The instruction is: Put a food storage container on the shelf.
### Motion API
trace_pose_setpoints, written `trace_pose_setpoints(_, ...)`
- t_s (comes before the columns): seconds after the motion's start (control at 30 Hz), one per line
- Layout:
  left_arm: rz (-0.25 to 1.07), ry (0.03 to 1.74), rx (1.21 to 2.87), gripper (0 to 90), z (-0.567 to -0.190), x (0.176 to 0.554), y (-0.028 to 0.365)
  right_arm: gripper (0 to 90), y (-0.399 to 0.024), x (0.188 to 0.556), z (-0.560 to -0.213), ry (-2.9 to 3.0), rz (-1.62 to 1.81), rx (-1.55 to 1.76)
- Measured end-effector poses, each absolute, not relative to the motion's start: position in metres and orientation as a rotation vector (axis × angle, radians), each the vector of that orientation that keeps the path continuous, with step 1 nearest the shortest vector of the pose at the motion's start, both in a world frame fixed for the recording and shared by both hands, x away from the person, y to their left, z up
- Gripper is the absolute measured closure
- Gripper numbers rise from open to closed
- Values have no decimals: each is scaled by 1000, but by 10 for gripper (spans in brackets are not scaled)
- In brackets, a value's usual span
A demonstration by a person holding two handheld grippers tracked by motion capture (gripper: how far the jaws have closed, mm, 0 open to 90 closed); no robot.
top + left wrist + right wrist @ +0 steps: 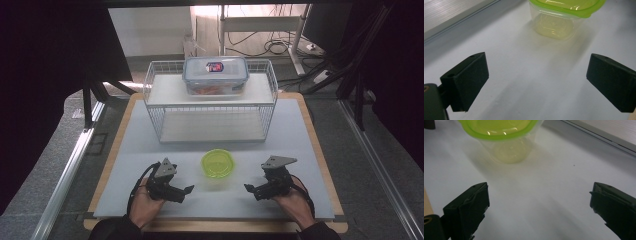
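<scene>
- Both claws, left (189, 191) and right (248, 189), stand wide and hold nothing; we rest them low on the table (150, 145), either side of the cup (218, 163).
- We judge the cup set down, between the claws and apart from both; what remains we cannot tell.
- Green-lidded cup looks empty.
- On the rack (160, 92), a closed box (215, 75) holds something orange.

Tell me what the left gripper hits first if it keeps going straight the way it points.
Probably the green-rimmed container: it stands ahead of the open left gripper, slightly off to one side, with bare table between.
</scene>
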State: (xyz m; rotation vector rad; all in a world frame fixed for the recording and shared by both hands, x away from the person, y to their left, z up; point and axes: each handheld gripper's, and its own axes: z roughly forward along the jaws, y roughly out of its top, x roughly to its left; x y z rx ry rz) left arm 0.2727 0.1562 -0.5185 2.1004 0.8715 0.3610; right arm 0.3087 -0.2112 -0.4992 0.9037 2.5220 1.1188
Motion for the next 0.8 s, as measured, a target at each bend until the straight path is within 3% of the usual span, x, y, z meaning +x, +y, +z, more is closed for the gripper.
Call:
trace_pose_setpoints(0.43,440,857,2126,29,-521,262,169,12,-200,323,-488,2574,1243,1042)
trace_pose_setpoints(0.8,447,846,2138,31,-522,261,167,258,-182,350,-473,2610,1317,1096)
